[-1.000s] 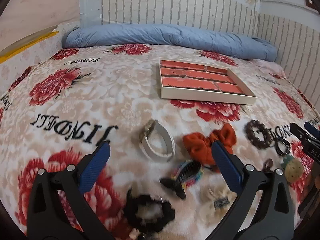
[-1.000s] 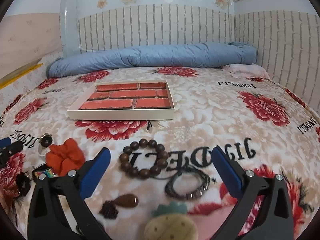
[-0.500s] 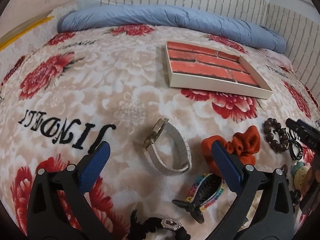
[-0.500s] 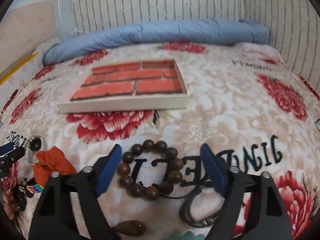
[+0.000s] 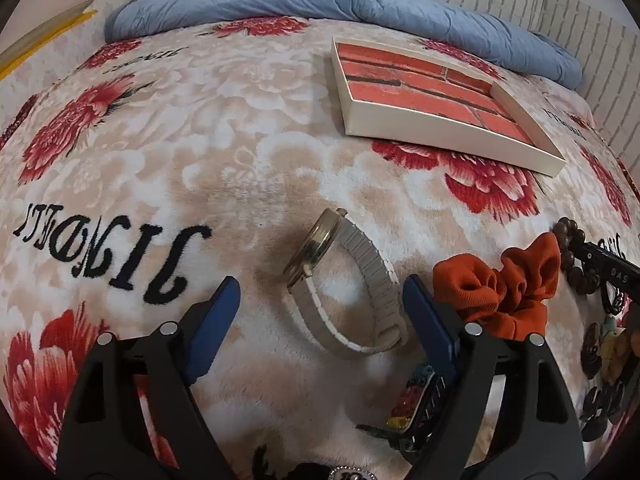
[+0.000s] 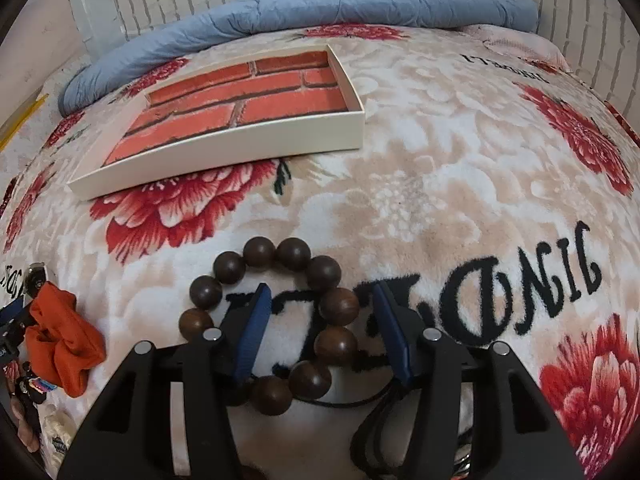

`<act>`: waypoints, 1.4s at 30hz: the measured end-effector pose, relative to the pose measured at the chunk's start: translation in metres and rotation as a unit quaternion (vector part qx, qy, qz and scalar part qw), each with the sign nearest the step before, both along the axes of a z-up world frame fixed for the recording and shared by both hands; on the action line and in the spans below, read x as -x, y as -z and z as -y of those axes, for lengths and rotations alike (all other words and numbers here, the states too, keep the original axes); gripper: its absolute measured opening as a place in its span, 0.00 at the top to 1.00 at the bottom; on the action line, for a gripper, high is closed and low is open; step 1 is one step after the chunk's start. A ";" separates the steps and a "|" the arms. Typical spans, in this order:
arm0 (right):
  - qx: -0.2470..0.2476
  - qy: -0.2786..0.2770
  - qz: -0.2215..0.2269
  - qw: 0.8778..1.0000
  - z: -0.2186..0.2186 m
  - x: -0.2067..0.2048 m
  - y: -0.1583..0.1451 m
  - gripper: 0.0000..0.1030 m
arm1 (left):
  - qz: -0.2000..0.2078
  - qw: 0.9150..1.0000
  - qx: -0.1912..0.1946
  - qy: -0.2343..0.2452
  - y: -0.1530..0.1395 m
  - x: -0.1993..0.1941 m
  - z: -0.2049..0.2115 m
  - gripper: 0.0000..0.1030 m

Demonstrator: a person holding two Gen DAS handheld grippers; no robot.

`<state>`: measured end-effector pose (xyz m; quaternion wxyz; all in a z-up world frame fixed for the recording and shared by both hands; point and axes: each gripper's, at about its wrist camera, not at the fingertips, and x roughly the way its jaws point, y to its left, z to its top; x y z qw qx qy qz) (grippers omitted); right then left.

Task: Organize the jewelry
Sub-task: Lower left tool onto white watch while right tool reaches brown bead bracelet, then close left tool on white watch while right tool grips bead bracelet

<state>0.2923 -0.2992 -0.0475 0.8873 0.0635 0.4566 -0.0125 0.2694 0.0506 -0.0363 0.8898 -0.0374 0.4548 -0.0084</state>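
Observation:
A watch (image 5: 370, 276) with a white strap and gold case lies on the flowered blanket. It sits between the fingers of my left gripper (image 5: 320, 288), whose jaws are closing and do not press on it. A brown wooden bead bracelet (image 6: 230, 267) lies under my right gripper (image 6: 320, 292). Its left finger stands inside the ring and its right finger outside, with the ring's right-hand beads between them. These jaws are closing too, with a gap left at the pads. A shallow cream tray (image 5: 440, 136) (image 6: 240, 152) with a brick-pattern floor lies farther back.
An orange scrunchie (image 5: 496, 296) (image 6: 64, 344) lies between the two grippers. A colourful hair clip (image 5: 412, 396) and small trinkets lie near the front edge, and black cord bracelets (image 6: 376, 424) sit under the right gripper. A blue bolster (image 5: 320, 4) lines the brick-pattern wall.
Both grippers have dropped down and forward. The left one now brackets the watch, the right one straddles the bead bracelet's side. Both pairs of jaws have narrowed, the right more.

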 end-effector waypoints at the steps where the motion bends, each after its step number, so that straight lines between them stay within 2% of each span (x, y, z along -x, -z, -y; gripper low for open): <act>1: 0.001 -0.001 -0.002 1.000 0.000 -0.001 0.001 0.49 | -0.002 1.000 0.000 0.003 0.001 -0.001 0.001 0.23; 4: -0.004 -0.003 -0.005 1.000 0.002 -0.004 0.002 0.49 | -0.009 1.000 0.005 0.013 0.003 -0.004 0.003 0.28; 7: -0.004 -0.002 -0.003 1.000 0.002 -0.005 0.002 0.53 | -0.015 1.000 0.010 0.018 0.005 -0.005 0.003 0.31; 15: -0.004 -0.003 0.005 1.000 0.003 -0.002 0.002 0.69 | -0.013 0.999 0.006 0.032 0.004 -0.003 0.006 0.42; 23: -0.005 -0.005 -0.006 1.000 0.003 -0.006 0.004 0.70 | -0.026 0.999 0.035 0.032 0.002 -0.006 -0.003 0.45; 27: -0.001 -0.005 -0.006 1.000 0.003 -0.007 0.004 0.70 | -0.026 0.998 0.029 0.040 0.003 -0.006 -0.002 0.47; 31: -0.004 -0.005 -0.006 1.000 0.003 -0.007 0.005 0.70 | -0.025 0.998 0.027 0.048 0.003 -0.003 -0.005 0.48; 35: 0.004 -0.005 -0.009 1.000 0.000 -0.008 0.005 0.69 | -0.032 0.998 0.029 0.040 0.006 -0.008 -0.009 0.38; 37: 0.012 -0.006 -0.009 1.000 -0.002 -0.009 0.005 0.68 | -0.035 0.999 0.016 0.036 0.007 -0.012 -0.005 0.36; 40: 0.011 -0.006 -0.009 1.000 -0.003 -0.008 0.005 0.68 | -0.040 0.998 -0.026 0.034 0.011 -0.020 0.007 0.36; 42: 0.011 -0.006 -0.011 1.000 -0.003 -0.009 0.005 0.68 | -0.041 0.998 -0.035 0.034 0.011 -0.022 0.008 0.38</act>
